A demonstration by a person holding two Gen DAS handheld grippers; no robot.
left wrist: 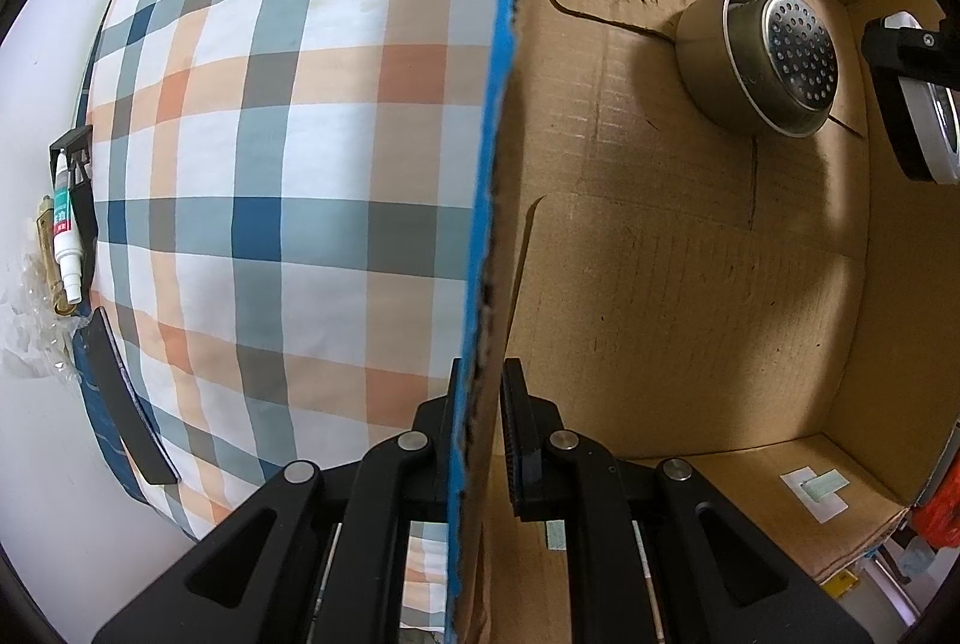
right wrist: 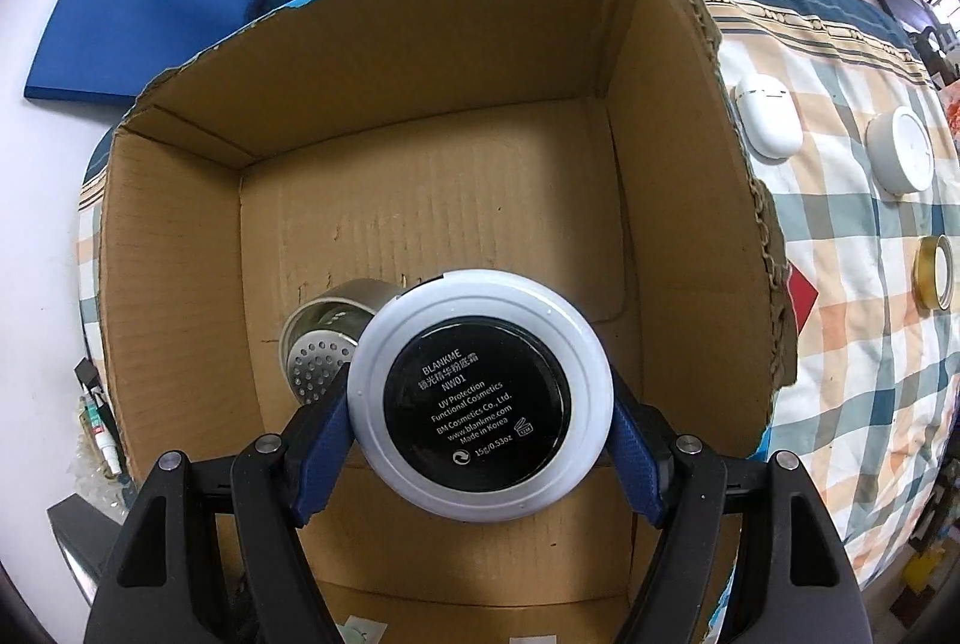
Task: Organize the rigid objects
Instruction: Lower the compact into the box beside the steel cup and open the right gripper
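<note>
Cosmetics compact (right wrist: 478, 398) clamped between right tool (right wrist: 480, 425) fingers, above cardboard box (right wrist: 420, 116).

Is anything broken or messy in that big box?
The cardboard box looks ragged: its top rim is torn and jagged, worst along the edge beside the checked bedspread. Inside, the metal strainer cup lies tipped on its side. Nothing is spilled.

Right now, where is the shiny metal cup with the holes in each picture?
Left wrist view: metal cup at upper right, lying on the box floor.
Right wrist view: metal cup lower left of centre, partly behind the white compact.
Shared landmark: the cardboard box.
</note>
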